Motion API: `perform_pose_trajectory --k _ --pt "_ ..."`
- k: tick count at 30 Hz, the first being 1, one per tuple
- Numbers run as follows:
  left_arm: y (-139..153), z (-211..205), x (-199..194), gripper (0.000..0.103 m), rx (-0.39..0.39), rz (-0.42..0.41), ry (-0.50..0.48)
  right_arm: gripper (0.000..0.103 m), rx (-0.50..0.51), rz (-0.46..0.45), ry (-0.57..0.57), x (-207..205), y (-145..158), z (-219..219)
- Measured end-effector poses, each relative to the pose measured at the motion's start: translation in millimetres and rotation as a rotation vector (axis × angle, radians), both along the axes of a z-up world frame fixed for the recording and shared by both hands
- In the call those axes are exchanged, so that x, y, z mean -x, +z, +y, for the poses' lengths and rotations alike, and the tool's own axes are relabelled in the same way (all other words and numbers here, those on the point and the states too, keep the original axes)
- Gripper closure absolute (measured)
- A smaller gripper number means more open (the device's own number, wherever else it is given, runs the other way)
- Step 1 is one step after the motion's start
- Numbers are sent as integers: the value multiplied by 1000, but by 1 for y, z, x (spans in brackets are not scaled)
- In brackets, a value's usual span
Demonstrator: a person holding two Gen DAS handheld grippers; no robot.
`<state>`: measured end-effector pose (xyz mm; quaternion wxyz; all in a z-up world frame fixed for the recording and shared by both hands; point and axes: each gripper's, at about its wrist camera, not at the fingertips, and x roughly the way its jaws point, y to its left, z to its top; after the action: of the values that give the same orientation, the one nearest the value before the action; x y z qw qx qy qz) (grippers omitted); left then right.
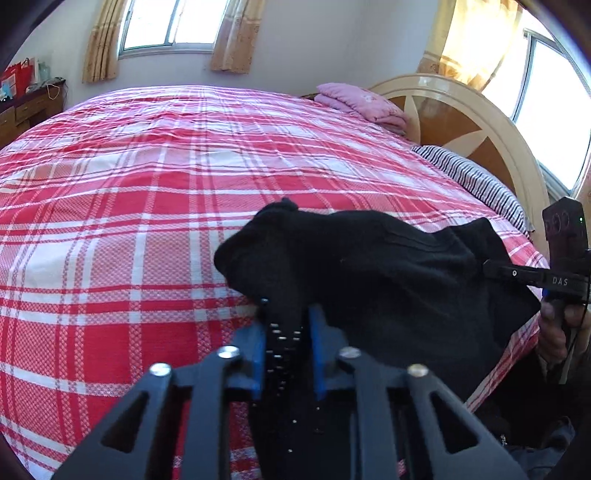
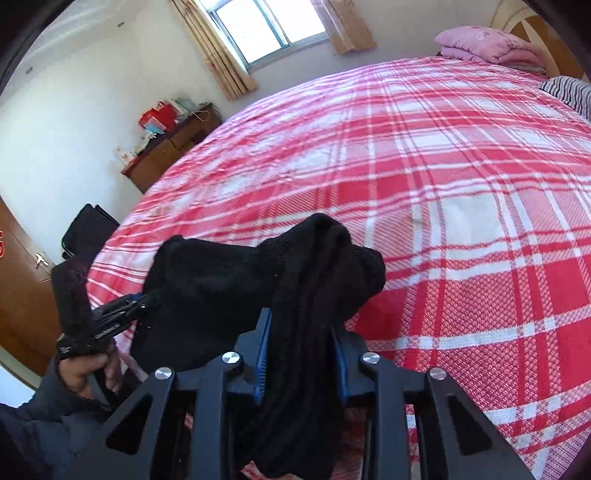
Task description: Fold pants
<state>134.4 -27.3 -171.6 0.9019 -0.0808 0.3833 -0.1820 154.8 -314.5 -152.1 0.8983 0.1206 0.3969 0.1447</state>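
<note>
— Black knit fills the near view: what are the left tongs (image 1: 286, 314) doing?

— Clamped on it. Their blue pads (image 1: 258, 347) stand nearly together with a thin fold of the black pants (image 1: 369, 266) pinched between them, right at the near edge of the bed (image 1: 147, 206).

— Any writing to read?

— Only on the other tool as the left camera sees it: white letters "DAS" on its black bar. (A red patch on the brown door at the left edge of the right view may carry a sign, but it is too cut off to read.)

— And the right tongs (image 2: 301, 332)?

— Closed on a thicker bunch of the same pants, which pass between the blue pads and hang down below them. A hand (image 2: 86, 369) in a dark sleeve grips the left tool's handle.

— Where do the pants lie, then?

— Bunched in a heap on the red-and-white plaid sheet at the near side, held at both ends and slightly lifted between the two tools.

— What lies beyond?

— Open plaid, then a striped pillow (image 1: 476, 181) and a folded pink blanket (image 1: 362, 103) against the rounded headboard (image 1: 461, 122). Far left, a wooden dresser (image 2: 166, 155) with red bags on top; behind it, curtained windows (image 1: 170, 26).
</note>
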Motion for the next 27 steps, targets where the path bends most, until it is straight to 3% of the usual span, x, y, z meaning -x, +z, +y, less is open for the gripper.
perform_pose_trajectory --k 7,13,22,27 --pt "11 8 1 92 67 0 11 75 6 -21 14 2 13 5" --pt "28 22 -2 92 99 -22 20 75 16 -70 52 -10 41 21" --pt "70 91 -16 92 47 -123 172 75 73 -108 197 -111 78 100" --pt "73 147 -13 92 -6 -142 291 75 70 -129 293 -162 76 166"
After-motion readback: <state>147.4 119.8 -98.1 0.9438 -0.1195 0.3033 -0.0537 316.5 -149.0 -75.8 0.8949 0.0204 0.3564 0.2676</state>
